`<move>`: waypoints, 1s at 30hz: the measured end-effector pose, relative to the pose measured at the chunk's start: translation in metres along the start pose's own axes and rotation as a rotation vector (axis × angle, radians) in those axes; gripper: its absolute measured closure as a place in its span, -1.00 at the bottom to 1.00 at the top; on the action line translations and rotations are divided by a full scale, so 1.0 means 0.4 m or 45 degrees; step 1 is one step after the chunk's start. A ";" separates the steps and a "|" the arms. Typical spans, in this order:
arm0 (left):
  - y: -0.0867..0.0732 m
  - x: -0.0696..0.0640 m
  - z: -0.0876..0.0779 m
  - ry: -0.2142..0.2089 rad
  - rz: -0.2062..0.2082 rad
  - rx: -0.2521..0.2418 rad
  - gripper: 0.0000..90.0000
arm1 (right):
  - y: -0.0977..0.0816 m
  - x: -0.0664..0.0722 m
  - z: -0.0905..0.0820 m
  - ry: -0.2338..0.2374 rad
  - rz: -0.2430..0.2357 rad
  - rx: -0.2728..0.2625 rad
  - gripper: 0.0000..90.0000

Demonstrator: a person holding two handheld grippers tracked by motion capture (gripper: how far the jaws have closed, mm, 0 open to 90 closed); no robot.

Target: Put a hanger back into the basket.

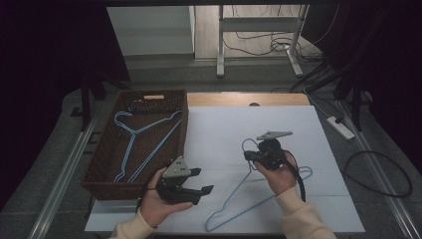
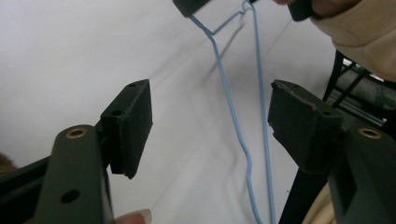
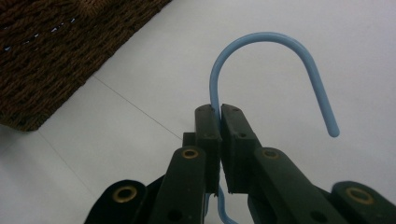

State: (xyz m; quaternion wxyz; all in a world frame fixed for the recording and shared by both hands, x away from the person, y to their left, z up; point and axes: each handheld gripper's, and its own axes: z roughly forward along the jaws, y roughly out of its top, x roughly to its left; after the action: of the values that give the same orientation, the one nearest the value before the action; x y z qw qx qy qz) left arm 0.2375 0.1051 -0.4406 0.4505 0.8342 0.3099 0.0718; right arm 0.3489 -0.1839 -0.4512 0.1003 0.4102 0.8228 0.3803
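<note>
While the right hand held its catch: the left gripper [image 1: 199, 180] hovered with nothing between its jaws.

Right gripper [image 1: 247, 156]: jaws pressed together on the neck of the blue wire hanger [image 1: 249, 191], just below its hook; the right gripper view showed the pads [image 3: 208, 123] pinching the wire, with the hook curving up and over beyond them.

Blue wire hanger: it lay on the white table [image 1: 219, 129], near the person's edge, its hook end raised in the right gripper and its triangle spreading toward the lower left in the high view.

Left gripper: jaws spread wide and holding nothing, just left of the hanger's body; the left gripper view [image 2: 210, 126] looked between the two pads at the hanger's two blue wires [image 2: 236, 121] running over the white surface beyond, apart from the pads.

Brown woven basket [image 1: 102, 164]: it stood at the table's left side, well apart from the held hanger.

Hangers in the basket [image 1: 137, 142]: two more blue wire hangers lay inside on its floor.

Hands: each wore a cream sleeve [image 1: 303, 219] and came in from the bottom of the high view.
</note>
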 end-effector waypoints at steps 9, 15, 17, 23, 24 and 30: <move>-0.003 -0.043 0.081 -0.049 0.045 0.075 -0.31 | 0.000 0.009 -0.008 0.006 -0.009 -0.021 0.93; -0.008 -0.070 0.144 -0.076 0.074 0.144 -0.31 | 0.000 0.016 -0.012 0.010 -0.023 -0.034 0.93; -0.009 -0.074 0.168 -0.077 0.079 0.165 -0.30 | 0.000 0.018 -0.013 0.012 -0.026 -0.037 0.93; -0.010 -0.067 0.224 -0.058 0.047 0.202 -0.29 | -0.001 0.021 -0.014 0.013 -0.031 -0.042 0.93; -0.010 -0.066 0.235 -0.054 0.045 0.211 -0.28 | -0.001 0.021 -0.014 0.014 -0.030 -0.043 0.93; -0.007 -0.057 0.264 -0.072 0.005 0.240 -0.16 | -0.001 0.021 -0.015 0.014 -0.025 -0.048 0.93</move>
State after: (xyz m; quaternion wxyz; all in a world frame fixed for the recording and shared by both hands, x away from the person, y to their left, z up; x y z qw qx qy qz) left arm 0.2603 0.0182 -0.5008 0.3785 0.8751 0.3009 0.0195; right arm 0.3404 -0.1809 -0.4463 0.1073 0.3979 0.8200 0.3972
